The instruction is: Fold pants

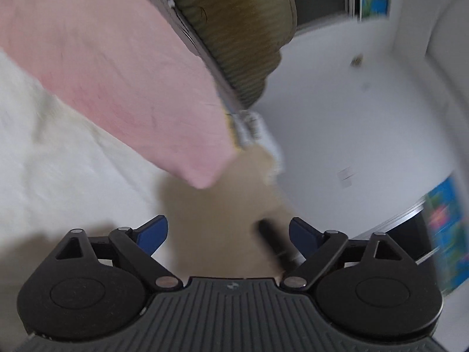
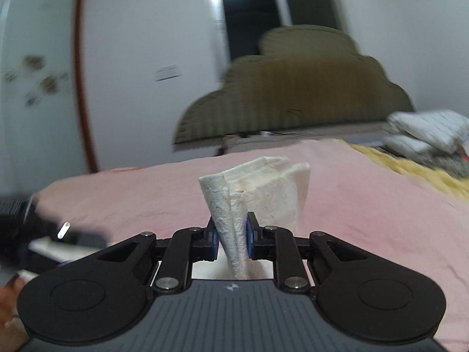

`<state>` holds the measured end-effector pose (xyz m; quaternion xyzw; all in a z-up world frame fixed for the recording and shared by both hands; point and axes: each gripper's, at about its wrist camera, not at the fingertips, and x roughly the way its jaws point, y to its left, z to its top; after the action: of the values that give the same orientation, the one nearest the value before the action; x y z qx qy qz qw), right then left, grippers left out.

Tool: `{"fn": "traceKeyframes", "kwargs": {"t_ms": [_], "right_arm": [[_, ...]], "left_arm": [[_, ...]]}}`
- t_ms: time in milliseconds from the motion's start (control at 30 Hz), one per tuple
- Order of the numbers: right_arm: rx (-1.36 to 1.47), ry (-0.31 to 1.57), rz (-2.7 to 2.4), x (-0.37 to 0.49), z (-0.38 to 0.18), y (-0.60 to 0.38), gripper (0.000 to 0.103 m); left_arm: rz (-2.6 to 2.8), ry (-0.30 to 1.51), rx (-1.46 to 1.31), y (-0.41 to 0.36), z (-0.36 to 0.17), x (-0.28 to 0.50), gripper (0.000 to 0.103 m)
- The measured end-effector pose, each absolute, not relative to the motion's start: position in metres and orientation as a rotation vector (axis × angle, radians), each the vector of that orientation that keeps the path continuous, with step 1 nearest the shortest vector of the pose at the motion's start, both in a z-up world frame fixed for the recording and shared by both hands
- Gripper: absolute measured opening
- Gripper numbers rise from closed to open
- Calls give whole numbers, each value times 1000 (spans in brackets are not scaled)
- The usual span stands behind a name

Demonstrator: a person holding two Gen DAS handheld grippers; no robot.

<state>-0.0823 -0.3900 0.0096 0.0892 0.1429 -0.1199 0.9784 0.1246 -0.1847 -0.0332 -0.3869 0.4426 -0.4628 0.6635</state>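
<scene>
Your right gripper (image 2: 231, 236) sits at the bottom of its wrist view with the blue pads drawn close together, pinching a bunched fold of the white pants (image 2: 255, 193). The fabric stands up between the jaws and fans out above and beyond them in several layers; a strip of it also hangs down toward the gripper body. Behind the pants lies the bed (image 2: 366, 205), covered in a pink sheet. At the left edge, dark blurred equipment and part of a hand show; I cannot make out more. Farther back on the right rest a yellow blanket (image 2: 410, 170) and striped white bedding (image 2: 428, 132). An olive scalloped headboard (image 2: 293, 96) stands at the far end, against a white wall with a dark window.

Your left gripper (image 1: 228, 231) has its jaws spread wide, and nothing sits between the blue pads. This view is rolled and blurred. White cloth (image 1: 58, 161), likely the pants, spreads across the left side, just beyond the left pad and apart from it. A tan floor (image 1: 217, 220) shows between the jaws. The pink bed and headboard tilt across the top.

No readable writing or brand names appear; a small emblem on each gripper body is too small to read.
</scene>
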Motion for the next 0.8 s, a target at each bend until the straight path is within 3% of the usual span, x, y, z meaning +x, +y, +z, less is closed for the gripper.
{"fn": "traceKeyframes", "kwargs": {"t_ms": [100, 233, 267, 333, 400, 433, 533, 667, 800], "right_arm": [[143, 318, -175, -74, 5, -364, 17], [97, 341, -91, -70, 0, -334, 17], [82, 344, -65, -71, 0, -327, 17], [25, 347, -38, -72, -1, -313, 18], [-29, 351, -20, -72, -3, -301, 18], [-47, 359, -9, -71, -4, -296, 18], [-37, 379, 40, -66, -7, -284, 18], [-4, 386, 122, -51, -4, -263, 18], [3, 405, 203, -34, -7, -240, 18]], "left_arm": [[-1052, 1011, -961, -187, -36, 133, 100], [-1004, 1059, -932, -200, -39, 144, 98], [-983, 1084, -924, -201, -41, 147, 91], [-962, 1118, -879, -201, -44, 153, 66], [-898, 1107, -760, -195, -42, 155, 24], [-858, 1076, -665, -191, -37, 153, 19], [-766, 910, -358, -180, -14, 137, 10], [-665, 683, 47, -169, 10, 102, 11], [-596, 686, 91, -141, 10, 103, 11]]}}
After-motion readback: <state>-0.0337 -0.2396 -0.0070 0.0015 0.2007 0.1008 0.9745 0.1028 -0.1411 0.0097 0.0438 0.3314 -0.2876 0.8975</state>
